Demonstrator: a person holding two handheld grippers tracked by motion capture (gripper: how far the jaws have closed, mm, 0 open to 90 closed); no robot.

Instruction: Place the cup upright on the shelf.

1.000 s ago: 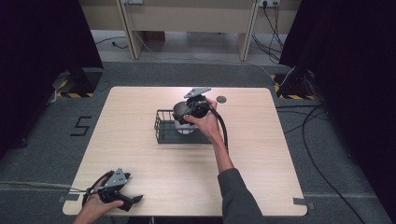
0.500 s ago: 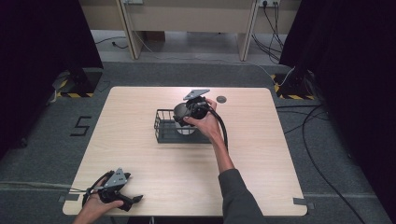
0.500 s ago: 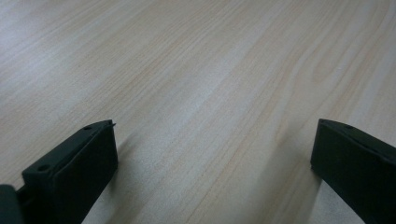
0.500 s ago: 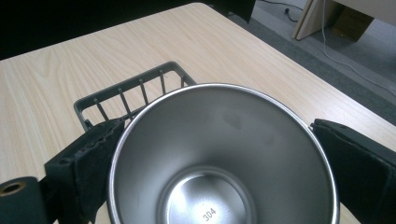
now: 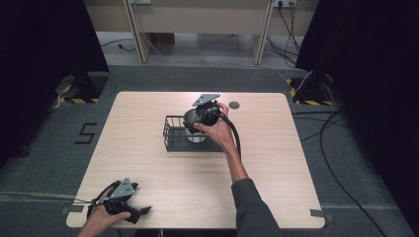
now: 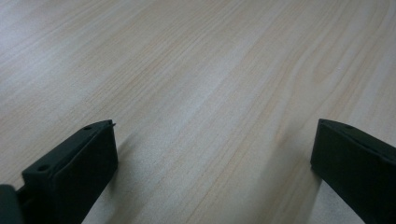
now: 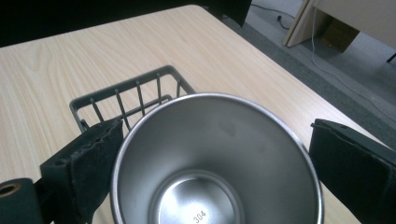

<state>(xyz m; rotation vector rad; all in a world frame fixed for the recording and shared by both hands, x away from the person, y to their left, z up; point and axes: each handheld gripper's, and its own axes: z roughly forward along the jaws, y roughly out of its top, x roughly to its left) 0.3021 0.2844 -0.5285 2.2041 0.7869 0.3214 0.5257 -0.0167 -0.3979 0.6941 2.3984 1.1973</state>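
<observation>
Steel cup [image 7: 217, 161] upright in the wire basket [image 5: 174, 134], mid-table, between right gripper [image 7: 217, 154] jaws — spread wide, left one at the rim, nothing clamped. Could tip against the wires if closed off-centre. Left gripper [image 6: 212, 156] agape, empty — parked at near edge.
</observation>
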